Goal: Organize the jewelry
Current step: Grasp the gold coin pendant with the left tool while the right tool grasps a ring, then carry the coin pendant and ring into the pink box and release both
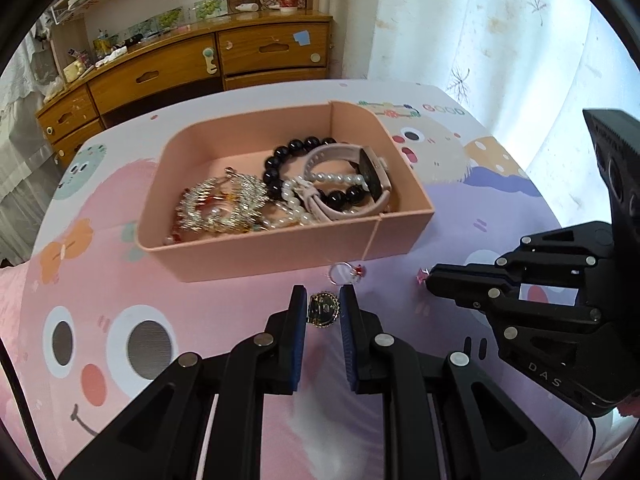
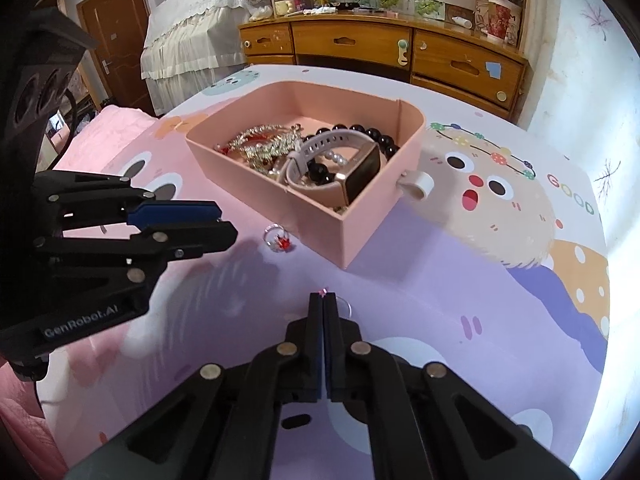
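A pink box (image 1: 280, 256) (image 2: 360, 232) on the cartoon tablecloth holds a pink watch (image 1: 372, 176) (image 2: 360, 176), a black bead bracelet (image 1: 280, 160), pearls (image 1: 296, 204) and sparkly pieces (image 1: 216, 204). My left gripper (image 1: 323, 300) (image 2: 224, 220) is open around a round gold and black brooch (image 1: 323, 309) lying on the cloth. A silver ring with a red stone (image 1: 346, 273) (image 2: 277, 239) lies by the box's near wall. My right gripper (image 2: 323, 298) (image 1: 427, 276) is shut on a thin ring with a pink stone (image 2: 345, 307) (image 1: 421, 275).
A wooden dresser (image 1: 180, 68) (image 2: 400, 48) with cluttered top stands beyond the table. A curtain (image 1: 480, 20) hangs to the right. A white-covered bed (image 2: 192, 28) and a door (image 2: 116, 32) are at the far left.
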A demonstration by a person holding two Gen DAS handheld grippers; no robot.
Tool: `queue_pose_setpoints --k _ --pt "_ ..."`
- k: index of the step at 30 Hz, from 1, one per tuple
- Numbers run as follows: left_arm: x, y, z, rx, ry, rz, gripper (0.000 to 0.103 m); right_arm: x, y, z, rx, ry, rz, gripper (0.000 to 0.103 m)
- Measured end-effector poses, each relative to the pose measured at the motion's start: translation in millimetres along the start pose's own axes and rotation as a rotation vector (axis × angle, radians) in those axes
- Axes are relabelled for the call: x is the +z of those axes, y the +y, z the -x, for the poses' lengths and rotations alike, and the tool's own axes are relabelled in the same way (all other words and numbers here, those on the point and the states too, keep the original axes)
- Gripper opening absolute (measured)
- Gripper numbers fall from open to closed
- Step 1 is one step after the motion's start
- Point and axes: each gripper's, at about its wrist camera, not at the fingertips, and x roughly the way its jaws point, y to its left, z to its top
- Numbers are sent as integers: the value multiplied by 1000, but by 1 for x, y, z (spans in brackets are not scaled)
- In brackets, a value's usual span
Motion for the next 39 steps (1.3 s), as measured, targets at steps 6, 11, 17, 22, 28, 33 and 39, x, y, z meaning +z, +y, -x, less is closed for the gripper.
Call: queue_pose_setpoints --k 6,11,17,22,28,33,39 --pt "2 15 16 4 -17 28 14 3 8 2 -11 -8 -11 0" --pt "1 25 22 10 -21 36 14 6 11 6 -63 -39 -35 5" --pt "-1 33 28 8 -30 42 14 5 9 -7 -133 10 -36 25" --pt "0 39 30 8 -31 48 14 3 8 -9 -131 8 -46 25" --pt "2 52 34 3 -44 74 14 4 10 -9 -150 21 -50 17" --pt "7 61 40 2 -56 83 14 10 13 -10 -117 28 -72 7" --pt "20 76 53 -10 -92 82 14 14 32 -11 -98 36 -66 7"
